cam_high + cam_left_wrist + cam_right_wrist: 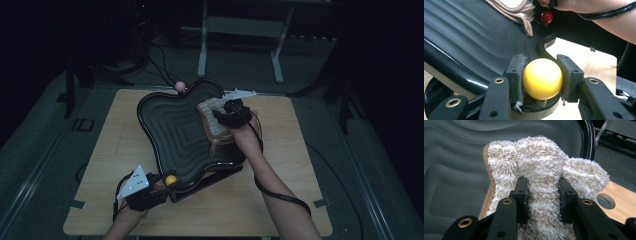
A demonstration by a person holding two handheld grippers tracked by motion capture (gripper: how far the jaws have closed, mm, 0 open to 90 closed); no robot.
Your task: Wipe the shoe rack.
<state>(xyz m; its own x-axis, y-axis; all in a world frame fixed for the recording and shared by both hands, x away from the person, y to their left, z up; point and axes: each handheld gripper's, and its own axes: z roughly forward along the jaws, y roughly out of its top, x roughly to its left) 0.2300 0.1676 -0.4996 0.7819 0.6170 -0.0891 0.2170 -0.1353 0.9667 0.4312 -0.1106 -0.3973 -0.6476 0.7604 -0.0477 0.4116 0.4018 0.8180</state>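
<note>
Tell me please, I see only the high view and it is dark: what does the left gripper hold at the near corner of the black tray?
Observer: The left gripper is shut on a yellow ball knob, which stands on a short stem at the tray's edge.
Operator: And the right gripper, is it holding the cloth?
Observer: Yes. The right gripper pinches a raised fold of the fluffy white cloth between both pads.
Operator: Where does the cloth lie?
Observer: Inside the black tray, on its ridged floor near the rim.
</note>
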